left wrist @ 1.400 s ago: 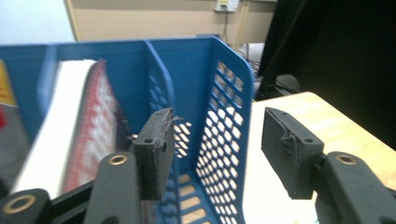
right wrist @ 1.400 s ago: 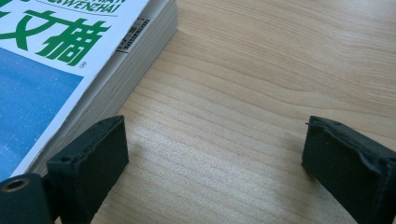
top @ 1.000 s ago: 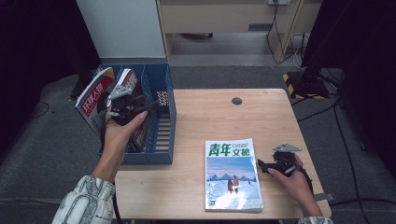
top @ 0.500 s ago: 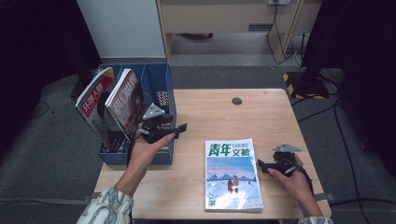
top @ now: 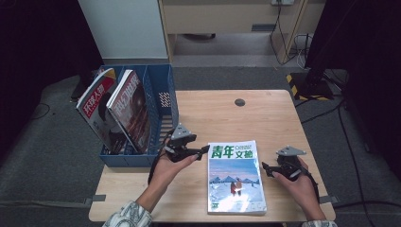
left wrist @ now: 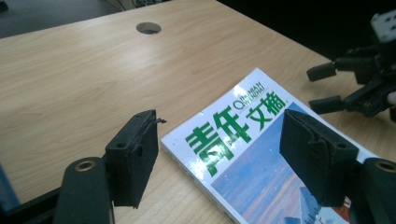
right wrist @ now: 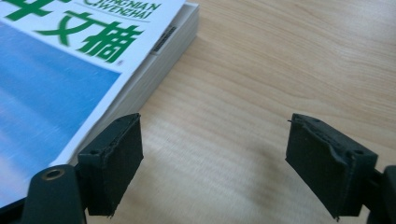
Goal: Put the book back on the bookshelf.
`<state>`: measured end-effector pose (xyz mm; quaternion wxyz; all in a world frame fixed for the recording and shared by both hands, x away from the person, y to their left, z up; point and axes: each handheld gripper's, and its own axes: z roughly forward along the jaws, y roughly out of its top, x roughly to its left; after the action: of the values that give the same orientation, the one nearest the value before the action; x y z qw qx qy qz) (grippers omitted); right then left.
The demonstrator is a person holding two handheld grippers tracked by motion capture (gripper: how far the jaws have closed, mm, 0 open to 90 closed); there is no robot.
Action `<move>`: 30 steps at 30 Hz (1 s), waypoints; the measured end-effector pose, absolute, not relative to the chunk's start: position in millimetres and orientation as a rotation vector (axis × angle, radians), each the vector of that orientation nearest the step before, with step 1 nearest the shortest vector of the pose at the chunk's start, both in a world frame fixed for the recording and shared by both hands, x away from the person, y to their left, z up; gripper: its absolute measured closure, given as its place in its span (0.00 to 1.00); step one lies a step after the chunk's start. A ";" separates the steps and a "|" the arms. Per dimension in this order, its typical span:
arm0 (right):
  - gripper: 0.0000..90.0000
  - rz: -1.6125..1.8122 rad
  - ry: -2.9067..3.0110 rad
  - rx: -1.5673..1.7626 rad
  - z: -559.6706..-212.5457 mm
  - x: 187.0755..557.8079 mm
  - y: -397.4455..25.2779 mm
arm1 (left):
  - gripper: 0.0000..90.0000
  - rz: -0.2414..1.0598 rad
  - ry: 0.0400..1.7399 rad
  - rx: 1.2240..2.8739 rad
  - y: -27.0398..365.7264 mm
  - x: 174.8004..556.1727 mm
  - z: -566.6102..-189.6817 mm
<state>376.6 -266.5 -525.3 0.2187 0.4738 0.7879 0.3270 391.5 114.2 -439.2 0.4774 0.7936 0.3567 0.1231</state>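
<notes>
Both sets of jaws gape wide and empty — the left gripper [top: 201, 150] at the magazine's [top: 235, 177] top-left corner, the right gripper [top: 265, 169] just beside its right edge.

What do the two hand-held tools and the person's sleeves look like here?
Both tools, left tool and right tool, are black with two blocky, flat-faced pads and a grey three-cornered plate on top. A dark cable trails from the left one. The left sleeve is light with a dark pattern.
</notes>
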 end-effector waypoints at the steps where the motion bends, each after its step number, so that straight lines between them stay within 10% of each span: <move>1: 0.21 0.901 2.191 1.307 -524.0 374.2 -266.9 | 0.31 0.302 0.861 1.956 109.7 389.6 -442.8; 30: 0.04 1.031 2.531 1.231 -521.4 336.7 -226.3 | 0.23 0.166 0.866 2.113 64.2 370.5 -515.5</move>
<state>336.7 -226.3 -521.4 0.0721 0.4096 0.8422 0.3430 370.5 64.2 -515.5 0.4130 0.8404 0.3446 0.0661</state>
